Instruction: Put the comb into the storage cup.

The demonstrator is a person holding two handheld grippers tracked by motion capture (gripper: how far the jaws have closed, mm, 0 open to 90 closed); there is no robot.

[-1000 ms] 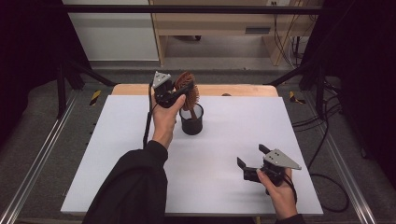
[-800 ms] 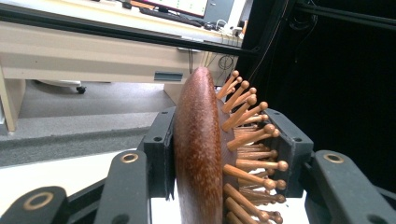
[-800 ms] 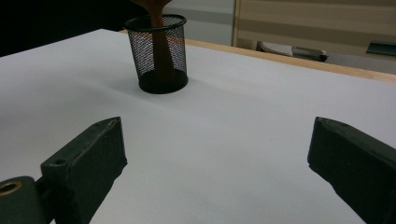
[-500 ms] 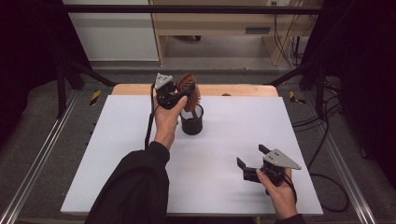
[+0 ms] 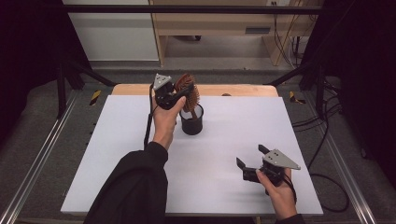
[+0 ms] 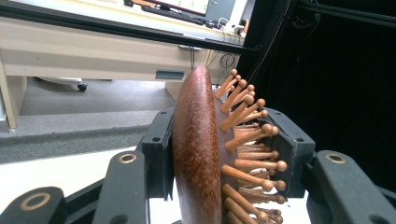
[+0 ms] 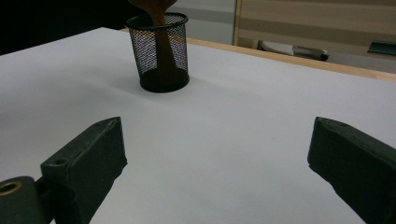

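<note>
Left tool [image 6: 219, 154] around hairbrush [image 6: 198, 149] head

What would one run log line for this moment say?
left gripper: shut on wooden hairbrush | brush handle in mesh cup | right gripper: open, above table

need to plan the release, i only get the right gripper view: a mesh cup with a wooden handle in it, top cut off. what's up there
Observer: The handle belongs to a wooden hairbrush; its oval head with wooden pins stands above the black mesh cup.
Operator: is anything holding it
Observer: Yes, the left hand-held gripper is shut on the brush head, one jaw on the smooth back, the other against the pins.
Operator: where's the cup on the table
Observer: On the white table, toward the far edge, a little left of centre, well away from the right hand-held gripper, which stands open near the front right.
</note>
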